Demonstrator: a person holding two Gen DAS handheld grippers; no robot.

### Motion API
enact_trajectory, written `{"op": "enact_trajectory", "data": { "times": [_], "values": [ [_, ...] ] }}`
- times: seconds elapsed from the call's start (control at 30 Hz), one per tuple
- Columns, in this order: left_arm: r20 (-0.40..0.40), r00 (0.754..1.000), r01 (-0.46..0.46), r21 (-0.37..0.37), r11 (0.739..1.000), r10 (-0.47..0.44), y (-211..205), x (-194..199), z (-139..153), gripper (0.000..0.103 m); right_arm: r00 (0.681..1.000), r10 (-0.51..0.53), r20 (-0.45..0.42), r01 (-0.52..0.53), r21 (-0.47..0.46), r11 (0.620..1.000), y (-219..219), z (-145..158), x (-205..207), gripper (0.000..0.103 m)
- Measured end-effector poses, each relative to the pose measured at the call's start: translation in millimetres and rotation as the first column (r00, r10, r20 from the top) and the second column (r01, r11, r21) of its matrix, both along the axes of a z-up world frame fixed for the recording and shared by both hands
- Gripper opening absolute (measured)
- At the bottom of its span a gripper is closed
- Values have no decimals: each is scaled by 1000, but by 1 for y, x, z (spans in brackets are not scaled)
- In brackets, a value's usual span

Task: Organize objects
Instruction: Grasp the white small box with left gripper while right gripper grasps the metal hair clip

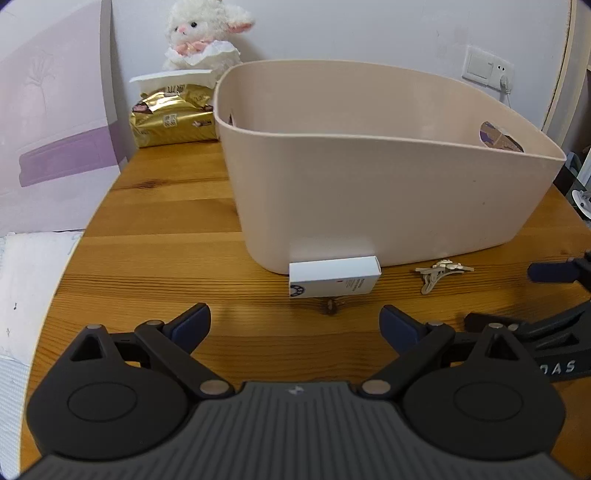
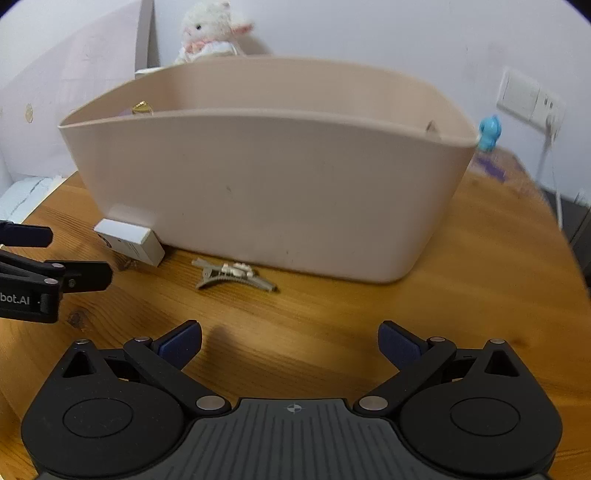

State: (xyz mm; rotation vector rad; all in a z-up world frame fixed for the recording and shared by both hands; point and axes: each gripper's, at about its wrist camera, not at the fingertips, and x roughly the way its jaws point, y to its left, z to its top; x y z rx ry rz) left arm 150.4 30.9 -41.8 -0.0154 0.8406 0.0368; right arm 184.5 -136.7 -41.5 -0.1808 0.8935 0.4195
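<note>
A beige plastic bin (image 1: 369,192) stands on the wooden table; it also shows in the right wrist view (image 2: 258,192). A small white box (image 1: 334,277) lies against the bin's front wall, seen in the right wrist view too (image 2: 129,245). A beige hair clip (image 1: 441,273) lies on the table to the right of the box, also in the right wrist view (image 2: 231,277). My left gripper (image 1: 295,321) is open and empty, short of the box. My right gripper (image 2: 290,341) is open and empty, short of the clip.
A gold snack bag (image 1: 171,114) and a white plush lamb (image 1: 203,33) sit behind the bin at the left. A blue toy (image 2: 489,133) stands behind the bin's right end. A wall socket (image 2: 532,98) with a cable is at the right.
</note>
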Motion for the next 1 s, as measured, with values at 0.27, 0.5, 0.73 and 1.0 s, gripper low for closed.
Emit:
{"op": "enact_trajectory", "data": {
  "times": [0.27,0.5,0.73,1.0],
  "values": [
    [-33,999,-30,-50,998,28,-5,21,-15,98,1000,-2,26,2,-6,1000,11,-3,0,103],
    [-34,998,-56,-75,996,53,4,30,-18,98,998,4,59,-5,9,1000,21,-1,-5,103],
    [-12,998,-65,-28,997,65,7,29,-19,97,995,-18,98,16,27,1000,35,1,-6,103],
    [4,998,-58,8,998,58,6,28,-17,84,993,-27,113,23,39,999,32,9,-8,99]
  ]
}}
